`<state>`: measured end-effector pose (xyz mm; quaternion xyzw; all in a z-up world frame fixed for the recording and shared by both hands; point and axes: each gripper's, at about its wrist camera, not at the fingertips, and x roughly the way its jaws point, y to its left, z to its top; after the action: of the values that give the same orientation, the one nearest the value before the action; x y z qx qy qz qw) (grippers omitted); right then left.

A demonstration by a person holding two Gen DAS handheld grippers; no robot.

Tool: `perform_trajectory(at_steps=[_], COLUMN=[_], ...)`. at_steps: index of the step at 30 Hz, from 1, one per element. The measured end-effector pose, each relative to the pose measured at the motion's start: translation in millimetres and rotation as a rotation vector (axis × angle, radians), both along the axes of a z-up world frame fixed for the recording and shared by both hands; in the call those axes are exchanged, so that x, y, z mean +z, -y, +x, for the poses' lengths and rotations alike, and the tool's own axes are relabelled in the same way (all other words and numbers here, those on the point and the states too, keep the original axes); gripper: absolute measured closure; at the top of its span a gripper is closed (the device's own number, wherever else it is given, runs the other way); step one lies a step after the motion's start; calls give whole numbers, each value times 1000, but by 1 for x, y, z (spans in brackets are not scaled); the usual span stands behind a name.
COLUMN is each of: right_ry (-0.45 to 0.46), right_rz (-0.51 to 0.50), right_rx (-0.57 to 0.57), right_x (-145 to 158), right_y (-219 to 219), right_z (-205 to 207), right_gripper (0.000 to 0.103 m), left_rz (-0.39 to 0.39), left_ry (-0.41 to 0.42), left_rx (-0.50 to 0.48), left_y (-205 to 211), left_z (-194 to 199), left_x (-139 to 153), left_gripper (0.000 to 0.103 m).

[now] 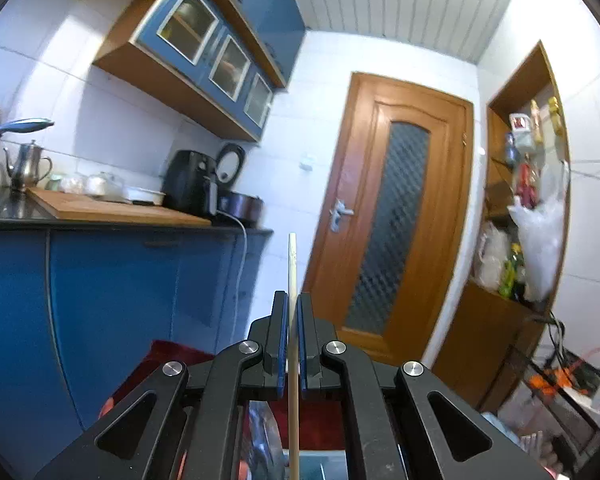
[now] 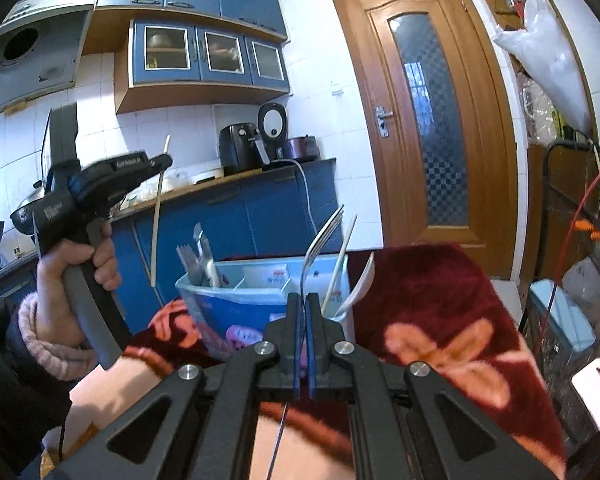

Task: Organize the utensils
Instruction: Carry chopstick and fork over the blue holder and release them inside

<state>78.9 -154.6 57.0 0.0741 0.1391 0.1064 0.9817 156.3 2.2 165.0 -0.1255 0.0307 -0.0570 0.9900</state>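
Left tongs: clamped on a chopstick, raised upright.
Right tongs: clamped on a fork, just before the blue caddy.
Writing: caddy label too blurred to read.

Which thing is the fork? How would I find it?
Look at the dark red flowered blanket and the blue divided utensil box on it. The fork rises in front, pinched by the right gripper. It's shiny metal with curved tines; the chopstick beside it is plain wood.
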Motion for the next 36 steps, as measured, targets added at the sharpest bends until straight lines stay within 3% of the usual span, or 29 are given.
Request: perform_trajectory(at_steps=[6,15,24,36], right_ry=[54,133,227,188], right_rz=[-25,-48,-101,-140], right_rx=[-21,-65,-128,-121], right_x=[17,34,34,17], right_y=[0,-6,-23,-29], right_z=[21,68,103,114], right_gripper=[100,100,99,99], left_rz=[-22,34,49,79], left_ry=[53,122,89,63], left_rx=[38,60,60,46], left_y=[2,9,11,20], left_z=[14,22,29,25], left_x=[-8,-23,-44,-55], left_gripper=[99,99,99,99])
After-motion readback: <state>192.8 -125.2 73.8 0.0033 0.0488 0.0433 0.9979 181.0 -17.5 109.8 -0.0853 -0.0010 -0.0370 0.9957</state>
